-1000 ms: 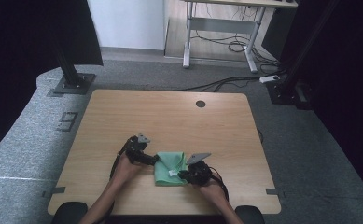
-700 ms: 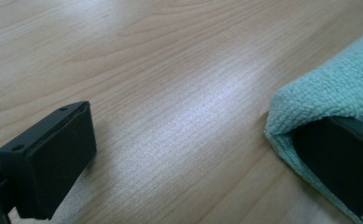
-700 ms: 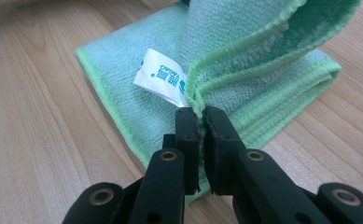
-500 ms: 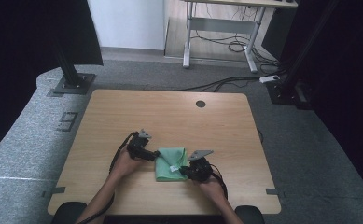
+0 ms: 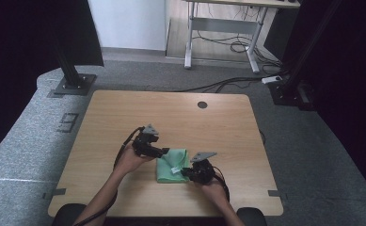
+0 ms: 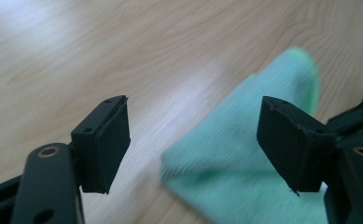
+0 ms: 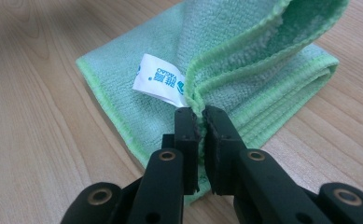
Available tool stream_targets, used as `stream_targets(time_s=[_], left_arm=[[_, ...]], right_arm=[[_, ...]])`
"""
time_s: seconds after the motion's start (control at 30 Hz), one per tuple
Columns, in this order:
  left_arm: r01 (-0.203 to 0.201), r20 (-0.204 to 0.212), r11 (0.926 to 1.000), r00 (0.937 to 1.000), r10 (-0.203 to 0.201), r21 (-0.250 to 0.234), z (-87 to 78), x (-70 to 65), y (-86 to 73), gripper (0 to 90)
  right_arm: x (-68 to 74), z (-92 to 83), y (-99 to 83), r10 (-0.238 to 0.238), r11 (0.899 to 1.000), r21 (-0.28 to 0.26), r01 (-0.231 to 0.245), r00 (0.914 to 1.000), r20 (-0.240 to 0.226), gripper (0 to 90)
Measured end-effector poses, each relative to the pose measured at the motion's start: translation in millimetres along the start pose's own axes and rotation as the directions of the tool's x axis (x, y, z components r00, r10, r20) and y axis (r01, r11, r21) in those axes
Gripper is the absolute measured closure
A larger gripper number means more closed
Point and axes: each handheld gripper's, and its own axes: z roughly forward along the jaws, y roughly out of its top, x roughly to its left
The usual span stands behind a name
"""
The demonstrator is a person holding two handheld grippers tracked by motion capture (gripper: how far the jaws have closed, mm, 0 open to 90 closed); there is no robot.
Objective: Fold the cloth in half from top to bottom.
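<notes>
Soft, light folded green microfibre cloth [image 7: 244, 60]: right gripper [image 7: 200, 116] pinches its near hemmed edge; left gripper [image 6: 193, 140] jaws apart.

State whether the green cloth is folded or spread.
Folded: the green cloth shows stacked layered edges, with the right tool pinching one edge up.

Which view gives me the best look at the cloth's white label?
The right gripper view: the label is close and sharp, its blue print visible, beside the edge of the cloth pinched by the right gripper. The high view shows it as a tiny white fleck. The left gripper view shows blurred cloth.
</notes>
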Motion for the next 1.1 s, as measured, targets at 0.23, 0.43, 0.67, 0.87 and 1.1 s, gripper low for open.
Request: stream_targets(time_s=[0.23,0.43,0.67,0.87,1.1], left_arm=[[-0.037,0.043,0.9993,0.9984,0.036,0.011,18.4,-20.0,31.7,30.1],[-0.072,0.070,0.9961,0.9952,0.068,0.052,35.8,-35.8,48.2,34.7],[-0.098,0.113,0.9854,0.9901,0.082,0.139,41.7,-36.7,41.6,67.9],[-0.111,0.135,0.9819,0.9867,0.091,0.153,27.9,-37.3,38.1,82.8],[-0.112,0.129,0.9852,0.9871,0.095,0.130,2.5,-39.1,25.5,83.1]], right_arm=[[-0.9,-0.2,-1.0,0.005,1.000,-0.007,-0.005,1.0000,-0.007,83.0],[-1.4,-0.2,-1.6,0.006,1.000,-0.011,-0.006,0.9999,-0.009,82.7],[-2.9,-0.4,-2.8,0.015,1.000,-0.020,-0.015,0.9997,-0.021,82.3],[-4.3,-0.5,-3.4,0.021,0.999,-0.026,-0.022,0.9992,-0.035,80.0],[-2.3,-4.1,-2.1,0.017,1.000,-0.023,-0.017,0.9997,-0.020,72.4]])
